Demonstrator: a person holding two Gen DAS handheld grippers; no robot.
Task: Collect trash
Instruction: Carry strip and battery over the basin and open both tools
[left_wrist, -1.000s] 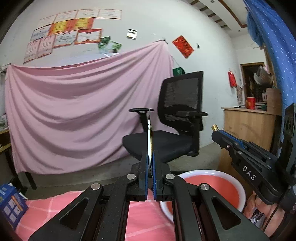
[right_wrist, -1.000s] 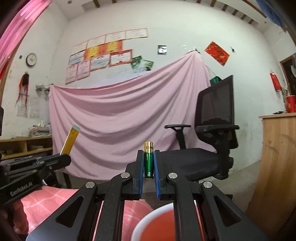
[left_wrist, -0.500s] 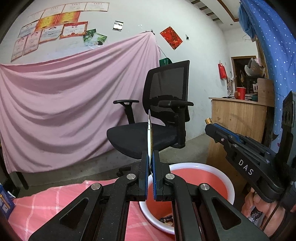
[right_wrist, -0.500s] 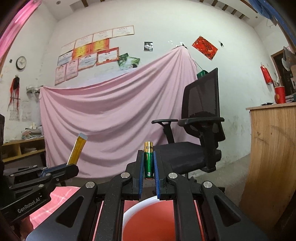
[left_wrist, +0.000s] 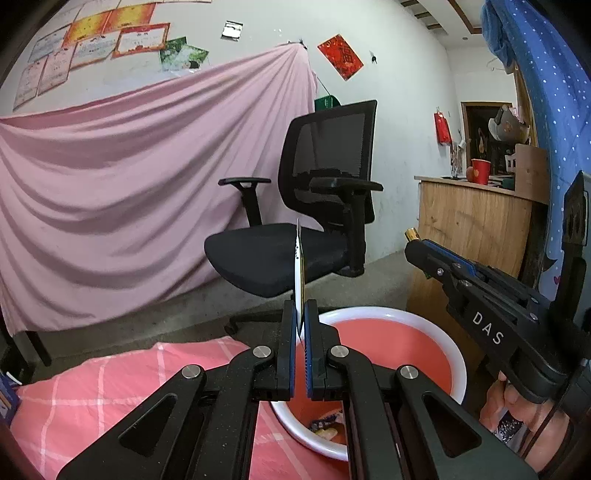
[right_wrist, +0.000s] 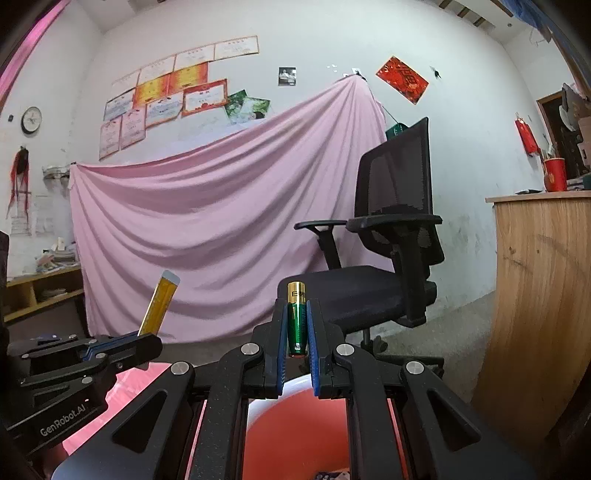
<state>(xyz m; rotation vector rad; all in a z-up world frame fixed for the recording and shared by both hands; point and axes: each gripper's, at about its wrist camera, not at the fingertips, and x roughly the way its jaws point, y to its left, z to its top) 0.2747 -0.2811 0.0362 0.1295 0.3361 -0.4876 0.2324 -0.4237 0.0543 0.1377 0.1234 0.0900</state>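
My left gripper (left_wrist: 300, 314) is shut on a thin yellow and white card (left_wrist: 299, 266), held edge-on and upright above the near rim of a red basin with a white rim (left_wrist: 436, 332). In the right wrist view the same card (right_wrist: 159, 302) sticks up from the left gripper (right_wrist: 147, 338). My right gripper (right_wrist: 297, 321) is shut on a green and gold battery (right_wrist: 296, 317), standing upright over the basin (right_wrist: 295, 424). From the left wrist view the right gripper (left_wrist: 415, 243) hangs over the basin's right side, the battery's gold end (left_wrist: 411, 233) showing. Some wrappers (left_wrist: 325, 428) lie in the basin.
A pink checked cloth (left_wrist: 110, 391) covers the surface under the basin. A black office chair (left_wrist: 314, 229) stands behind it, before a hanging pink sheet (left_wrist: 129, 184). A wooden counter (left_wrist: 472, 229) is at the right. A hand (left_wrist: 517, 410) holds the right gripper.
Both grippers have moved toward the basin, which now shows larger and lower in both views; the room has slid left. The card and the battery stay gripped.
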